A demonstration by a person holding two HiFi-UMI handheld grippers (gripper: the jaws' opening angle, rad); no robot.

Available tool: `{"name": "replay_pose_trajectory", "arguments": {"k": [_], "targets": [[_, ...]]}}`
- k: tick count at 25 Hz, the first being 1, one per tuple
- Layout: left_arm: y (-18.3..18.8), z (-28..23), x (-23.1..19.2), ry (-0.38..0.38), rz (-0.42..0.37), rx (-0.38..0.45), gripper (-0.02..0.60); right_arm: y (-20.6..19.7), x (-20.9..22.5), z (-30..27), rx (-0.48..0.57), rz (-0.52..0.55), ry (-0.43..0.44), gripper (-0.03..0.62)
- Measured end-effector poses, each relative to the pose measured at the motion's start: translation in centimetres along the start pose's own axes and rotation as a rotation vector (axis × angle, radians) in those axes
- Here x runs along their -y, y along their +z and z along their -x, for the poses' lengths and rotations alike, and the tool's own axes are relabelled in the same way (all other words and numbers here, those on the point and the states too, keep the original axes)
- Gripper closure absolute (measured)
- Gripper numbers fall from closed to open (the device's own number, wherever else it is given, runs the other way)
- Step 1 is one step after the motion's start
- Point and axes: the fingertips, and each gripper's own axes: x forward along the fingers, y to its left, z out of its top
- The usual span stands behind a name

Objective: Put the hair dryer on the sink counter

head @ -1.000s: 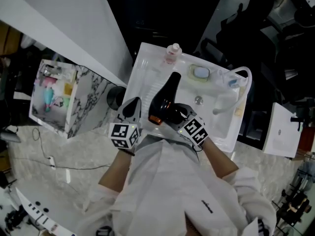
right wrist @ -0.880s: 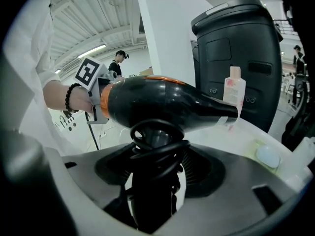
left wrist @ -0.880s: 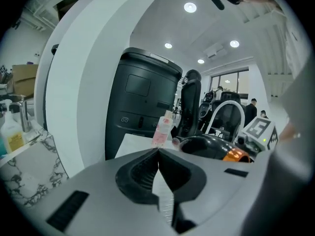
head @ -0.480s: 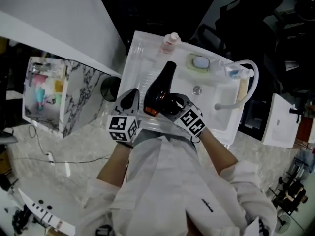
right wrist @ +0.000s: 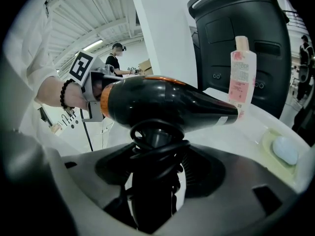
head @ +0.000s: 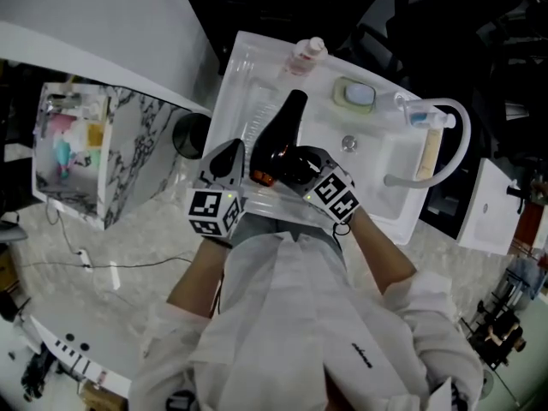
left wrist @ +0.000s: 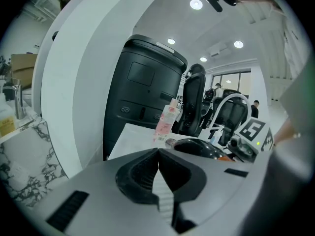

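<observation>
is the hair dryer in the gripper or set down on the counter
Held: the jaws of the right gripper clamp the hair dryer by its cord-wrapped handle.

Black-and-orange hair dryer [right wrist: 167, 104]; white sink counter [head: 246, 88]

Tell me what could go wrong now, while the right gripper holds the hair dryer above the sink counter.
1. The hair dryer points its nozzle toward the pink bottle; pushed forward, it might knock the bottle over.
2. The right gripper clamps the handle over the coiled cord, so the grip may slip.
3. The basin lies just beside it; set down too far that way, the dryer could slide in.
</observation>
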Motion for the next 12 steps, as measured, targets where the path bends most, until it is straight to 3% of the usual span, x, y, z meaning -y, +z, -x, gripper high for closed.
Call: {"name": "replay_pose_trajectory", "arguments": {"k": [12], "targets": [[-1.6, -0.5, -0.8, 0.009, 0.016, -0.012, 0.554, -1.6, 0.4, -2.7, -0.050, 0.000, 0.042, 0.293]]}}
